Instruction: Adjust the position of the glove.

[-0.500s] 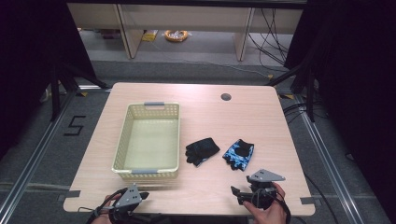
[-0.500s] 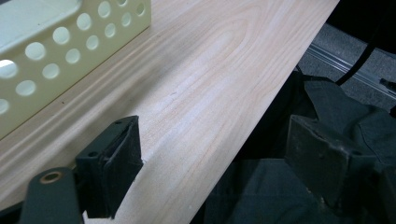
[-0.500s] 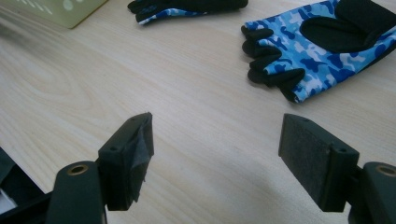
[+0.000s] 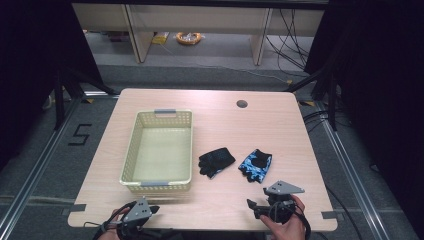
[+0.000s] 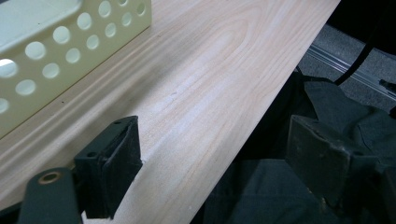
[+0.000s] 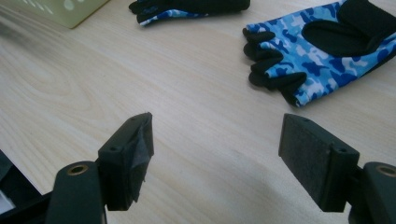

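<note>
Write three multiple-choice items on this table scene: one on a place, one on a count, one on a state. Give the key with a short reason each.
1. Where does the basket stand relative to the two gloves?
A. To their left
B. To their right
C. Between them

2. How many gloves lie on the table?
A. One
B. Two
C. Four

3. How are the right tongs?
A. Shut on a glove
B. Shut on nothing
C. Open

Key:
1 A: in the high view the basket sits left of the black glove and the blue camouflage glove.
2 B: one black and one blue.
3 C: the right gripper view shows the jaws wide apart with bare table between them.
</note>
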A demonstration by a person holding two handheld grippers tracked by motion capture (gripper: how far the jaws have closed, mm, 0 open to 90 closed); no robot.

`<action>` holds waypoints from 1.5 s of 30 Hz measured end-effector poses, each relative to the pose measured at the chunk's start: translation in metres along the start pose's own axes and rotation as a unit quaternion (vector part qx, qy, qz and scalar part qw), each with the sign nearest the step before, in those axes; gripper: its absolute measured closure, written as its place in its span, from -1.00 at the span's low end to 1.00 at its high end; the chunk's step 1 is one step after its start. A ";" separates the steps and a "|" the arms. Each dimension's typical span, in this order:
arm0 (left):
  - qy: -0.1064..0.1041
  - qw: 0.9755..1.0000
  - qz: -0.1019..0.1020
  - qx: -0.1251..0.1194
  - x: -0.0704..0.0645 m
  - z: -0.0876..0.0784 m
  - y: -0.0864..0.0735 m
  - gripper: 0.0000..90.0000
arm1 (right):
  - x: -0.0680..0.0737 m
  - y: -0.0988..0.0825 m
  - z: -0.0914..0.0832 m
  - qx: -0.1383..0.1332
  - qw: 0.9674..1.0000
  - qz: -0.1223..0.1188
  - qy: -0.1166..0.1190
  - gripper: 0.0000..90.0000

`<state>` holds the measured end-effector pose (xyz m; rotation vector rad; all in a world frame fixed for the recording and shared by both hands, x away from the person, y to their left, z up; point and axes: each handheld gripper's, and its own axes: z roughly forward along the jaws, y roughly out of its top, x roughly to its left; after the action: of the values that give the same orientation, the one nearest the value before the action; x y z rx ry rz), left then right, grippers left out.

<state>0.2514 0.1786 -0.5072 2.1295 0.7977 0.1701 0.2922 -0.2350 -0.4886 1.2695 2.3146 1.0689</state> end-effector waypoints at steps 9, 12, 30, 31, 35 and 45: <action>-0.003 1.000 -0.002 0.000 0.000 0.001 0.000 -0.61 | 0.007 0.012 0.004 -0.007 1.000 -0.029 0.006 -0.19; -0.001 1.000 0.010 0.001 0.002 0.000 0.001 -0.61 | 0.012 0.017 0.009 -0.010 0.999 -0.031 0.017 -0.19; 0.000 1.000 0.010 0.002 0.002 0.000 0.000 -0.60 | 0.026 0.076 0.051 -0.008 0.997 -0.079 0.019 -0.03; 0.002 1.000 0.018 0.009 0.003 -0.001 0.000 -0.60 | 0.026 0.080 0.054 -0.012 0.996 -0.083 0.015 -0.03; -0.001 1.000 0.009 -0.003 0.001 0.000 0.000 -0.60 | 0.029 0.092 0.067 0.003 0.997 -0.077 0.013 -0.03; 0.003 1.000 0.009 0.008 0.002 -0.001 0.000 -0.60 | 0.026 0.119 0.107 0.018 0.997 -0.073 0.027 -0.06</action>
<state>0.2525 0.1802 -0.5074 2.1539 0.7856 0.1802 0.4087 -0.1242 -0.4727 1.0769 2.4351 1.0280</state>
